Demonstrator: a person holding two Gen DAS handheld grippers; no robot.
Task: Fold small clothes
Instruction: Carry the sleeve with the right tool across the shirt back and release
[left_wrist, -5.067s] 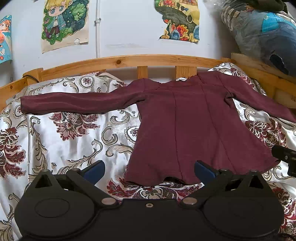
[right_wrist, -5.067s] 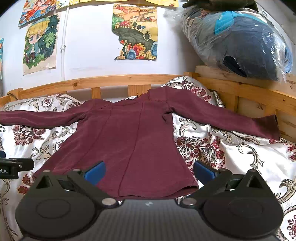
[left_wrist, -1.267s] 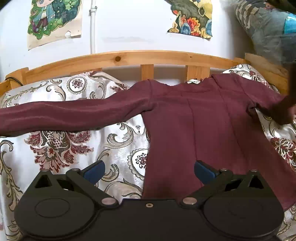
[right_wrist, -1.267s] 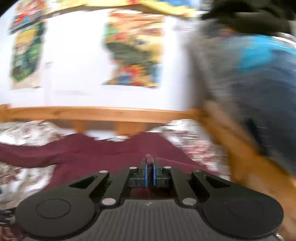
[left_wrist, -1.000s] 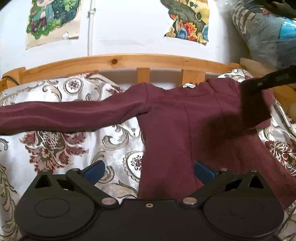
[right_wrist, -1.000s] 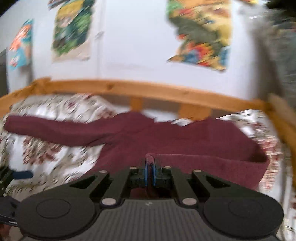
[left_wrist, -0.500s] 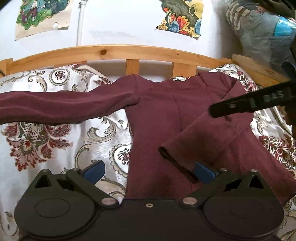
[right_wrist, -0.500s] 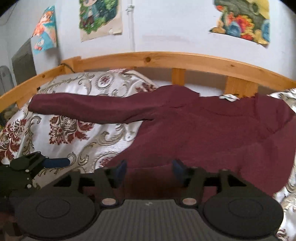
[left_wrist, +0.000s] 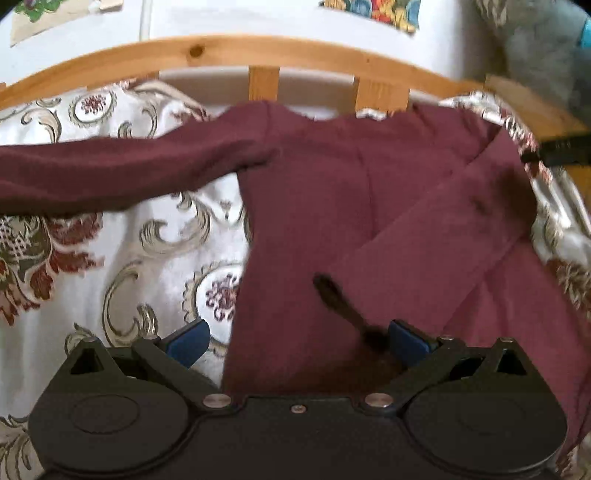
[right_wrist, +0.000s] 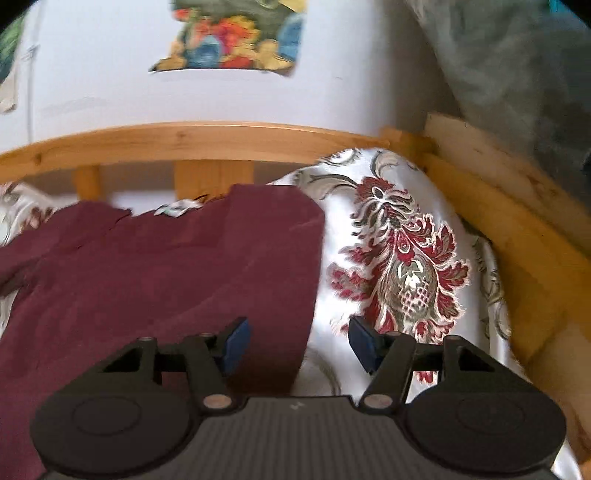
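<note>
A maroon long-sleeved top (left_wrist: 314, 192) lies flat on the floral bedspread (left_wrist: 122, 251). Its right sleeve (left_wrist: 436, 236) is folded diagonally across the body, cuff near my left gripper's right finger. Its left sleeve (left_wrist: 110, 173) still stretches out to the left. My left gripper (left_wrist: 295, 338) is open and empty, low over the hem. My right gripper (right_wrist: 295, 341) is open and empty, over the top's folded right edge (right_wrist: 280, 266); its body shows in the left wrist view (left_wrist: 561, 149) at the far right.
A wooden bed rail (left_wrist: 258, 55) runs along the back and down the right side (right_wrist: 517, 229). Posters (right_wrist: 236, 37) hang on the white wall. A bagged bundle (right_wrist: 517, 66) sits above the right rail.
My right gripper carried the right sleeve across the body, opened and let it go, then swung back to the right edge. My left gripper stayed open and edged closer.
</note>
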